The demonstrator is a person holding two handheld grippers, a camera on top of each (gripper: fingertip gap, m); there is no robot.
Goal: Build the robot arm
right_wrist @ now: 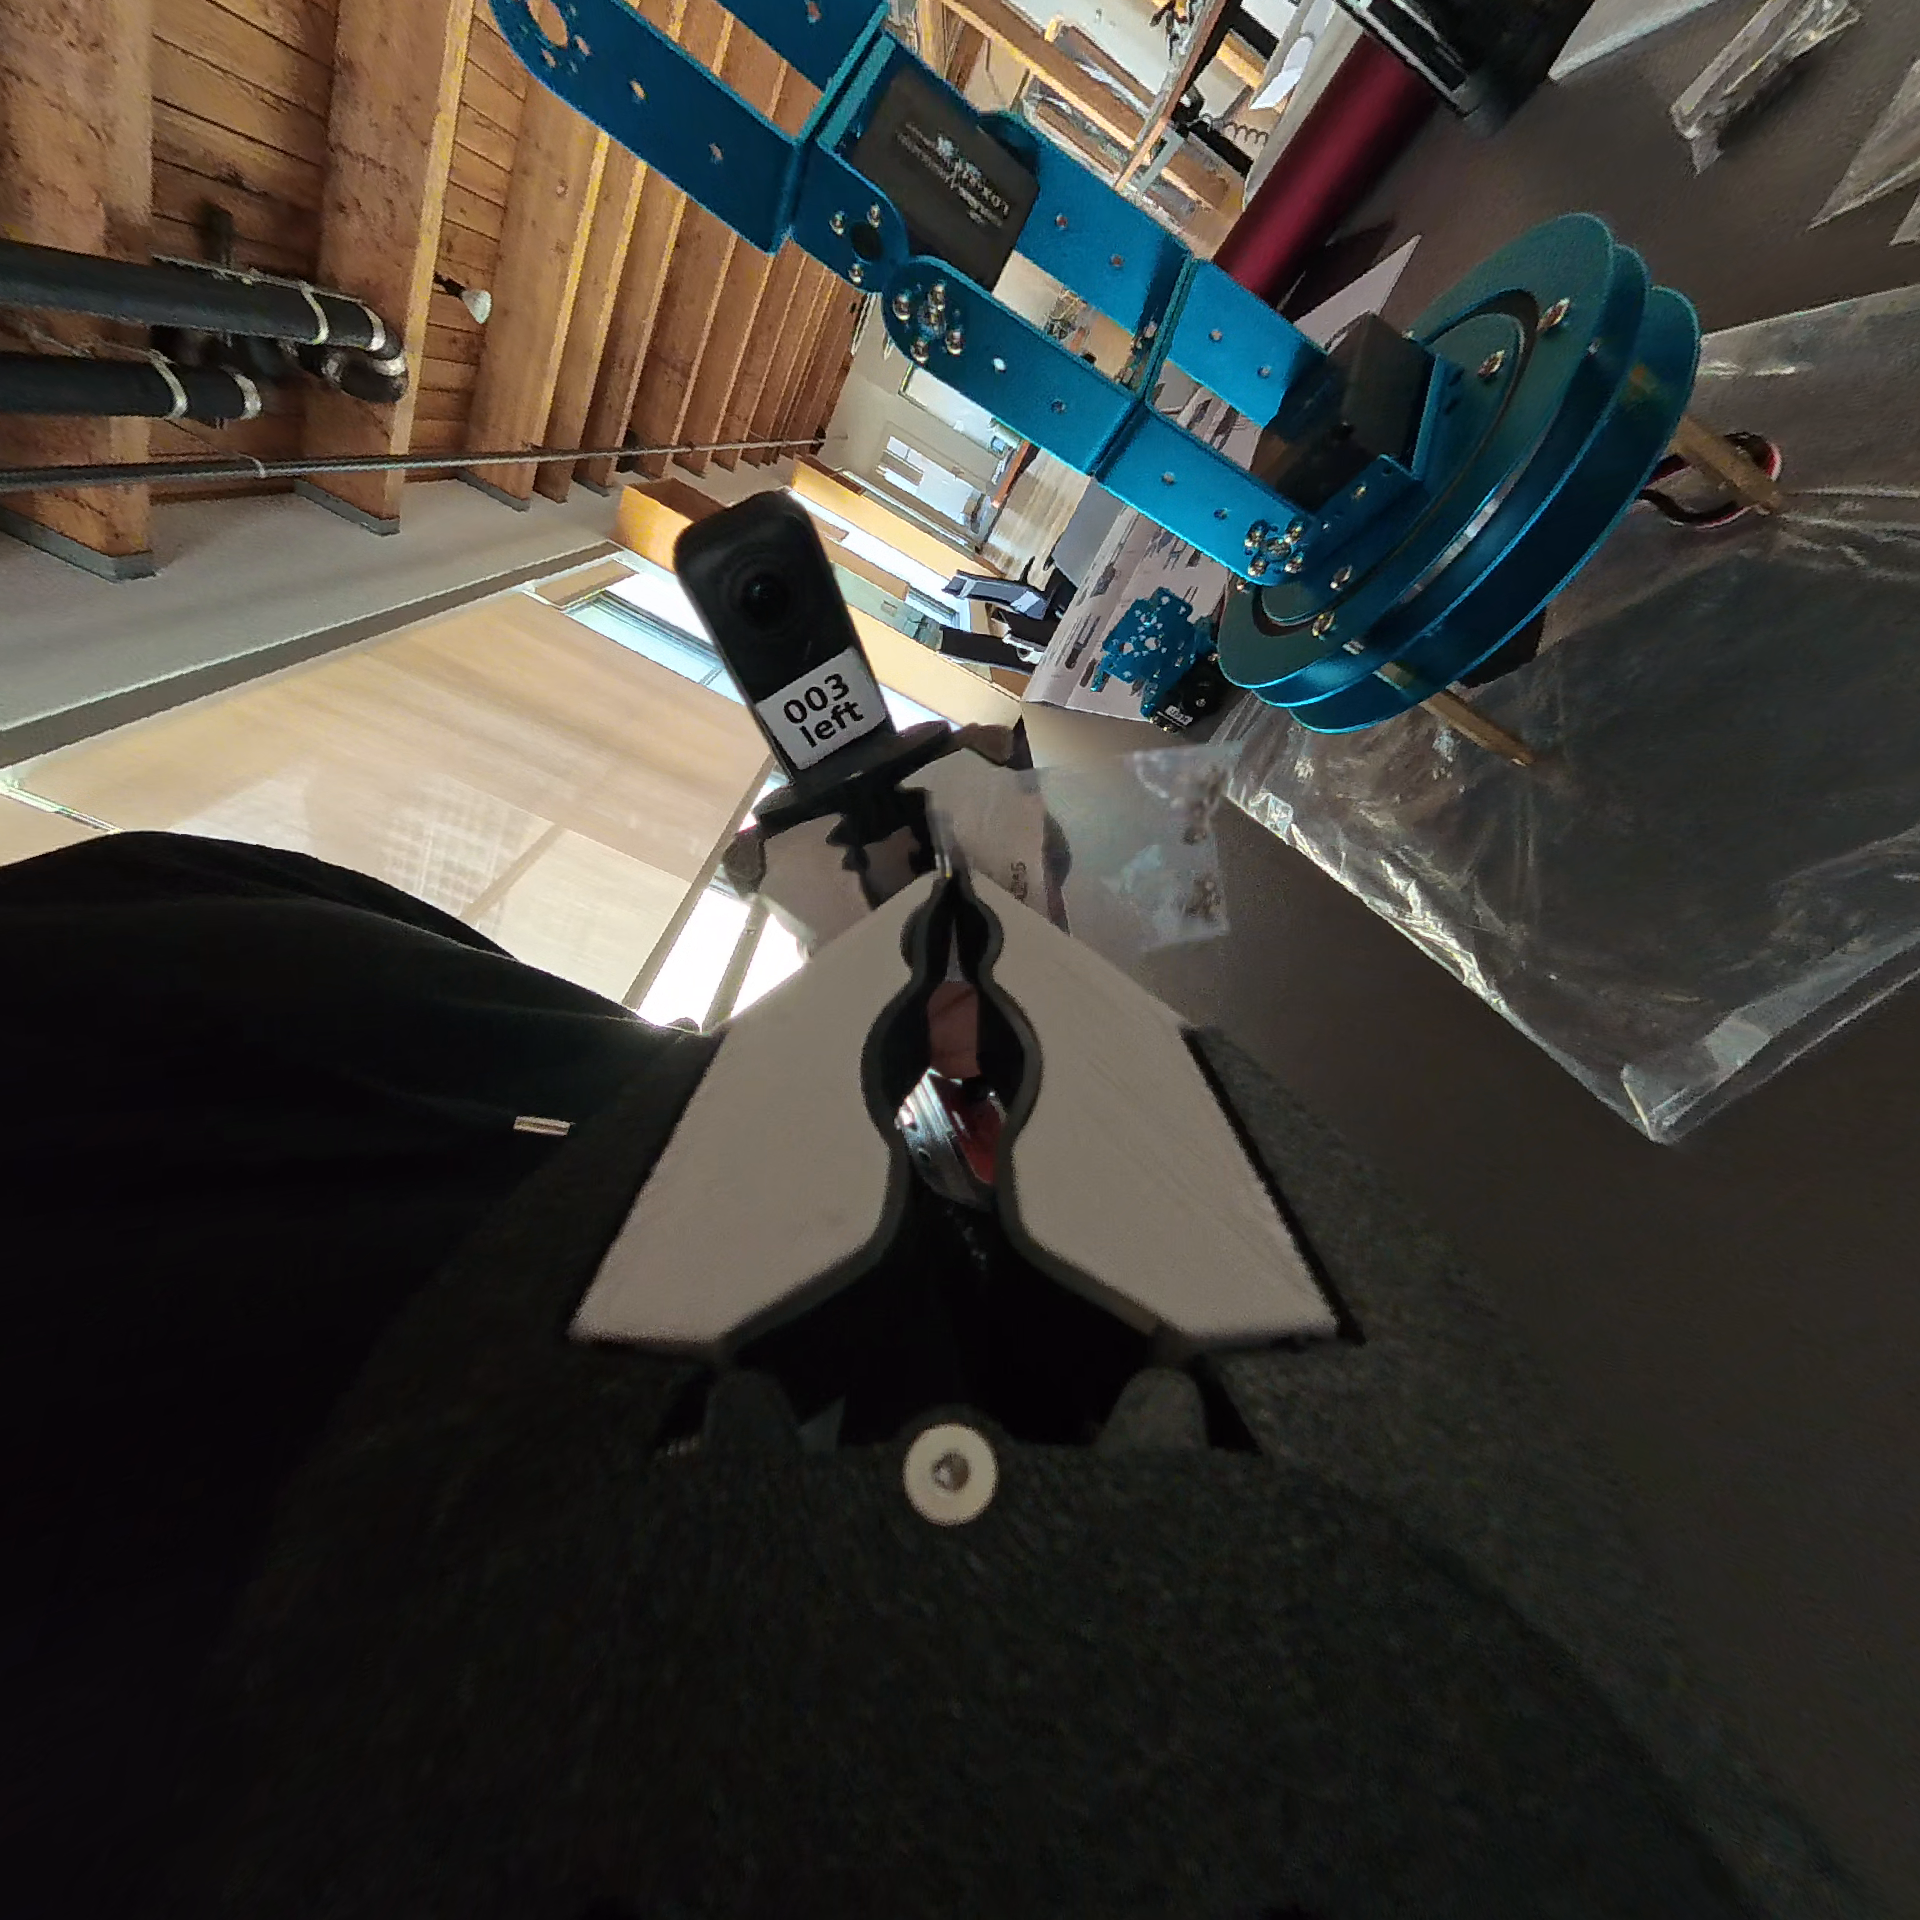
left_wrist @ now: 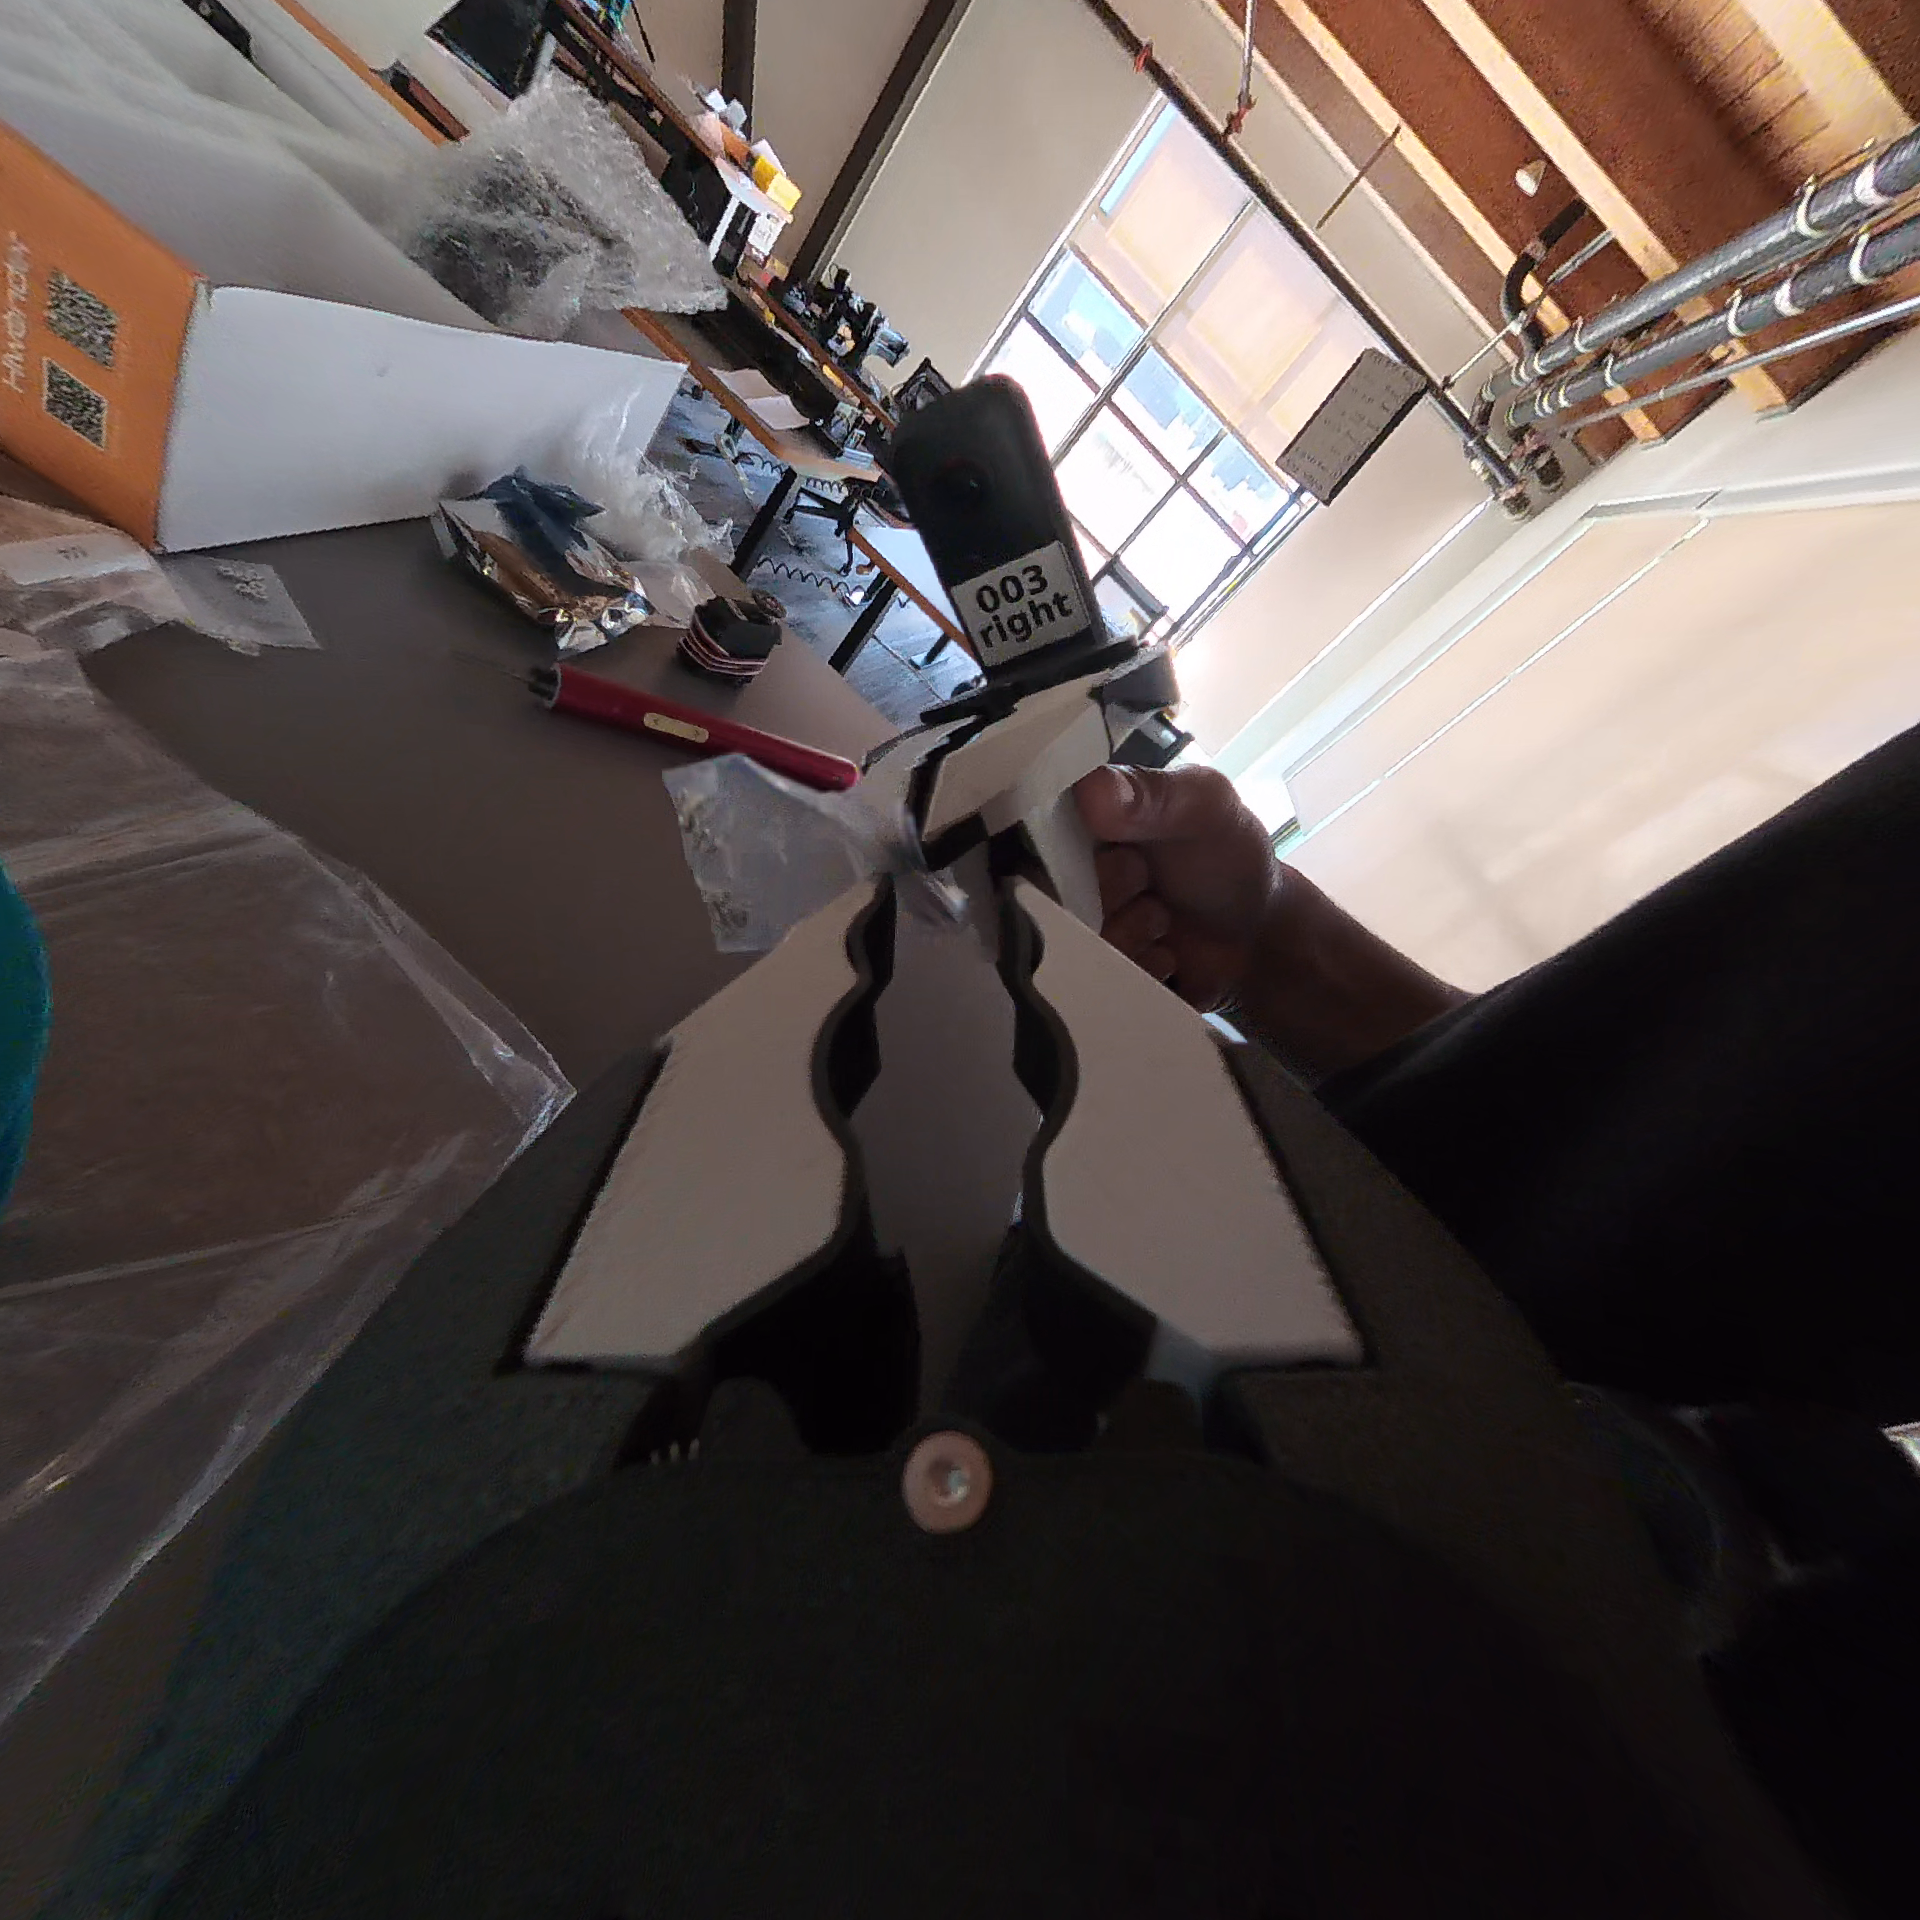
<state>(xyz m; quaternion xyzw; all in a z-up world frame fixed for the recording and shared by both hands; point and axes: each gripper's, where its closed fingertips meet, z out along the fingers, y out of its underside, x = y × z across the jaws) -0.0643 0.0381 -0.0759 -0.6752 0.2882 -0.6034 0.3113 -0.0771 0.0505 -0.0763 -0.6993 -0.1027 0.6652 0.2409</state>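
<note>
Left gripper (left_wrist: 940, 894), seen in its own wrist view at frame centre: the jaws stand apart, with a clear gap down their length and at the tips. A corner of the small clear bag (left_wrist: 743, 852) lies in that gap; whether either tip touches the film cannot be told.

Right gripper (right_wrist: 951, 888): the jaws are together at the tips and pinch an edge of the small clear bag, which fans out to the right of centre in the right wrist view. A hand (left_wrist: 1184, 873) grips its handle. The two grippers face each other, tips nearly meeting.

Condition of the bag: it hangs above the dark table (left_wrist: 416, 779) and small metal fasteners show inside it. Whether it is sealed or torn cannot be told.

Surroundings:
- Red-handled tool (left_wrist: 696, 727), lying on the table left of centre.
- Orange and white box (left_wrist: 312, 416), upper left.
- Blue metal arm (right_wrist: 1039, 312) on a blue disc base (right_wrist: 1507, 468), upper right, standing on a large clear plastic sheet (right_wrist: 1558, 831).

Markings: each gripper's camera carries a white sticker with black print. The box's orange face bears a printed word and two square code patches. A black block on the blue metal arm has pale lettering, too blurred to read.
</note>
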